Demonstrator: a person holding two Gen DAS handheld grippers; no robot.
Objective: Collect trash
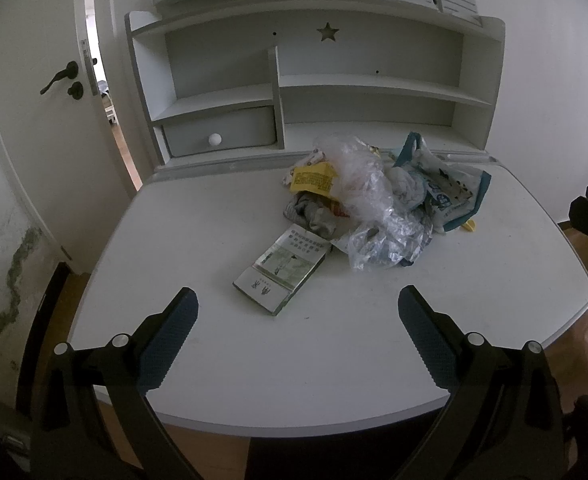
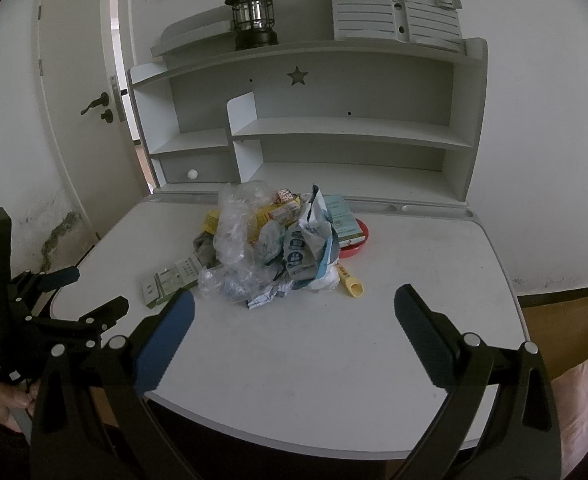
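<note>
A heap of trash (image 1: 378,196) (image 2: 269,244) lies in the middle of the white desk (image 1: 253,352) (image 2: 314,360): clear crumpled plastic (image 1: 364,184), a yellow wrapper (image 1: 314,178), a blue-and-white bag (image 1: 450,188) (image 2: 310,244) and a flat green-and-white carton (image 1: 281,276) (image 2: 169,280) at its near left. A small yellow piece (image 2: 352,282) and a red lid (image 2: 356,242) sit on the right side. My left gripper (image 1: 298,312) is open, short of the carton. My right gripper (image 2: 294,312) is open too, in front of the heap.
A white hutch (image 2: 334,128) with shelves and a small drawer (image 1: 221,134) stands at the desk's back, a black lantern (image 2: 251,20) on top. A door (image 1: 41,120) stands ajar at the left. A hand (image 2: 1,400) holds the left gripper's handle at the lower left.
</note>
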